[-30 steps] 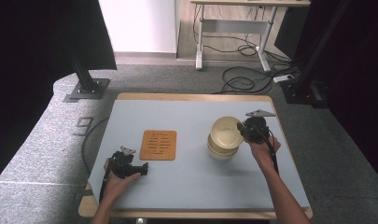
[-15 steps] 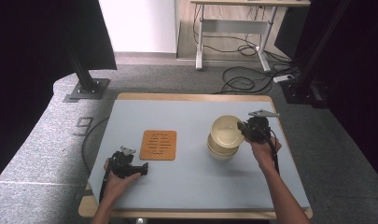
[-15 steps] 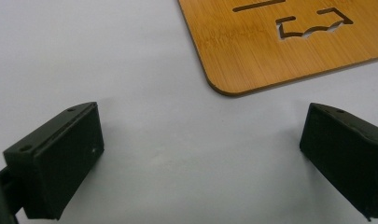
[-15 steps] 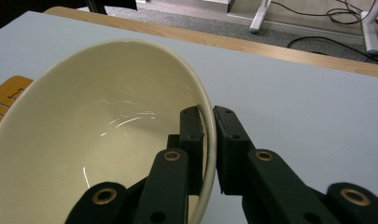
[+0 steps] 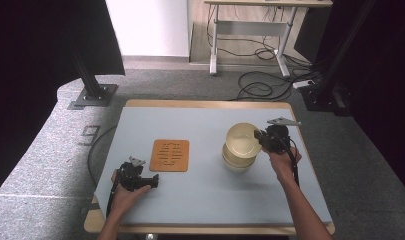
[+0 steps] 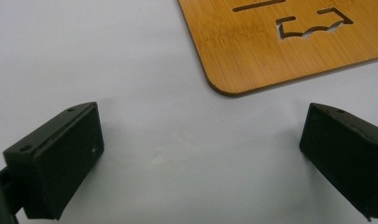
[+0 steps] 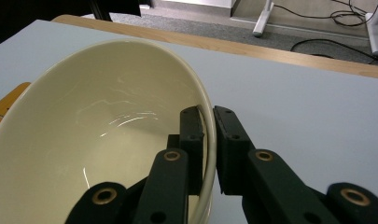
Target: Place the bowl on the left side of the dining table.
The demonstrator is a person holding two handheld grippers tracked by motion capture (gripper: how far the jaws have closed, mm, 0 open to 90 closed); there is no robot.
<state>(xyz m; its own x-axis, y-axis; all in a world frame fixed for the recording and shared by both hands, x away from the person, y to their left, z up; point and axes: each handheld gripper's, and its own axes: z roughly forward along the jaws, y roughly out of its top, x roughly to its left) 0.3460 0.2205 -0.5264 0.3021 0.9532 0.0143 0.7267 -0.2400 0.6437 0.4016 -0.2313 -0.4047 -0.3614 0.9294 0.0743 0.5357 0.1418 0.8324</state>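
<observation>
While your right gripper (image 7: pixel 206 122) has its fingers (image 7: pixel 192 135) clamped on the rim of the top bowl (image 7: pixel 102 126), one finger sits inside the wall and the other outside, rim pinched between them. That cream bowl is tilted, lifted at an angle off the lower bowl (image 5: pixel 236 159), which sits flat on the counter (image 5: pixel 205 195). In the high view the top bowl (image 5: pixel 242 140) leans over the lower one, and your right gripper (image 5: pixel 264 140) is at its right edge, your right hand (image 5: pixel 282 162) just behind it.

Using the lower bowl as landmark: the wooden trivet (image 5: pixel 170 155) lies flat on the counter well to its left, apart from it. Your left gripper (image 5: pixel 154 181) is farther left again and nearer your side of the counter, just off the trivet's near-left corner.

Left fingers (image 6: pixel 60 154) stand wide apart, nothing between them, bare counter (image 6: pixel 144 70) under the gap. They rest low over the surface; contact with it can't be told. The trivet (image 6: pixel 270 51) corner shows just beyond the gap, not touched, cut-out slots visible in the wood. Your left hand (image 5: pixel 127 195) wraps the gripper body, cable trailing toward the counter's near-left edge.

Past the counter, beyond the lower bowl: grey carpet, a white desk frame (image 5: pixel 250 40), loose cables (image 5: pixel 262 85) on the floor.
</observation>
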